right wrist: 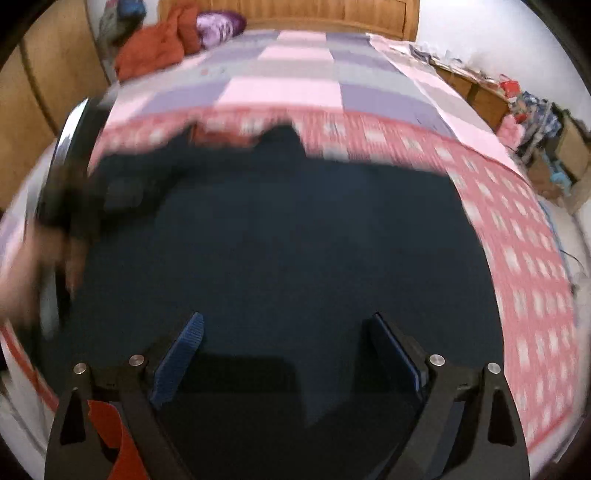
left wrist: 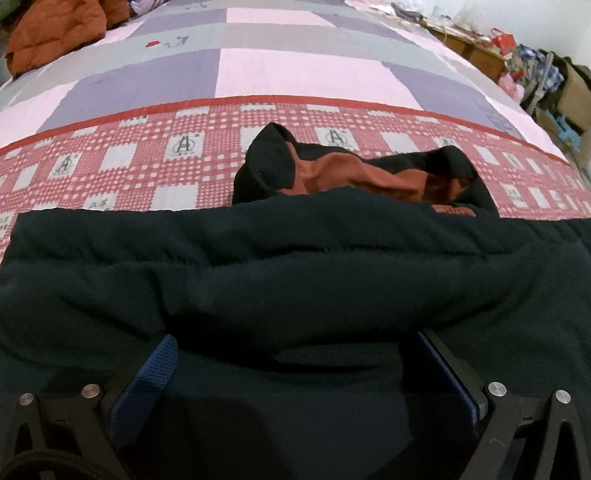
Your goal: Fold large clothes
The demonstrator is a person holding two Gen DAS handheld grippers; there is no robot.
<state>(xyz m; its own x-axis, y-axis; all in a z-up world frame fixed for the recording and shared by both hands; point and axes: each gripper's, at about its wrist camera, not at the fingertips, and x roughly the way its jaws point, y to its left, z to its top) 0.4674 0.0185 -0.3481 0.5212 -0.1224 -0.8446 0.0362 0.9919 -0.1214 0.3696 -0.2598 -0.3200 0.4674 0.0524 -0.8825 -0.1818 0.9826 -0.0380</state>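
A large dark navy garment (left wrist: 295, 266) lies spread on the bed, with its hood (left wrist: 354, 173) showing a rust-red lining at the far end. My left gripper (left wrist: 295, 343) is open, low against the garment, and a thick fold of the cloth bulges over its fingertips. In the right wrist view the same garment (right wrist: 280, 243) fills the middle. My right gripper (right wrist: 288, 325) is open and empty, hovering above the cloth. The left gripper and the hand holding it show blurred at the left edge (right wrist: 62, 199).
The bed has a red checked sheet (left wrist: 122, 158) near me and a pink, grey and purple quilt (left wrist: 295, 70) beyond. An orange garment (left wrist: 51, 33) lies at the far left corner. Cluttered shelves and boxes (left wrist: 535, 70) stand along the right wall. A wooden headboard (right wrist: 288, 14) is behind.
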